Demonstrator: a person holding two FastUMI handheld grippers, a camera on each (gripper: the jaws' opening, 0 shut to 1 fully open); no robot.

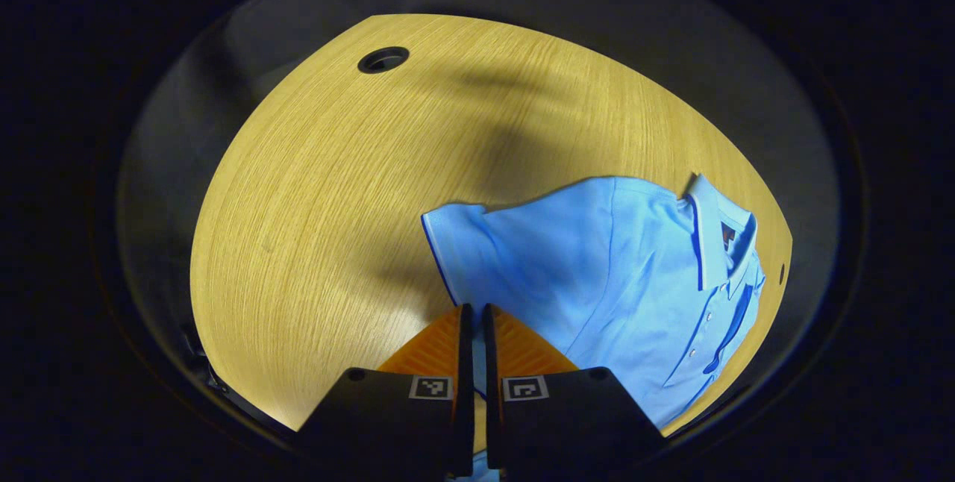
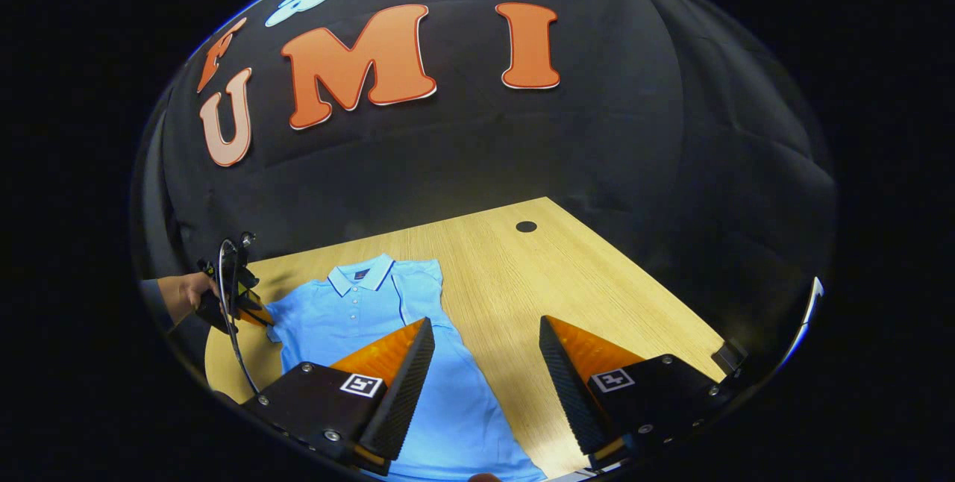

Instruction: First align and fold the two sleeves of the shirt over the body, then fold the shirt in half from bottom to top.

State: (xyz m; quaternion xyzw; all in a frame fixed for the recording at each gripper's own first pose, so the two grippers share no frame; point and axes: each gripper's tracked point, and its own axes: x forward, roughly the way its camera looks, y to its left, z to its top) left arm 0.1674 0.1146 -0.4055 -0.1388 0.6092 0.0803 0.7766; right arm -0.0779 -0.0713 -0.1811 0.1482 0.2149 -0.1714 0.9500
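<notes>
A light blue polo shirt (image 1: pixel 612 273) lies face up on the wooden table, its collar (image 2: pixel 362 273) toward the booth wall. My left gripper (image 1: pixel 475 310) is shut on the edge of the shirt's sleeve (image 1: pixel 455 243), with blue cloth showing between its fingers. From the right gripper view that left gripper (image 2: pixel 246 310) sits at the shirt's (image 2: pixel 351 318) left side, held by a hand (image 2: pixel 186 292). My right gripper (image 2: pixel 485 325) hangs open above the shirt's right edge and lower body, with nothing between its fingers. The shirt's right side runs straight, its sleeve apparently folded in.
The wooden table (image 1: pixel 321 206) has a round cable hole (image 1: pixel 383 59) toward its far corner, which also appears in the right gripper view as a hole (image 2: pixel 526 226) beyond the shirt. Bare wood (image 2: pixel 589 280) stretches to the right of the shirt. Black cloth walls surround the table.
</notes>
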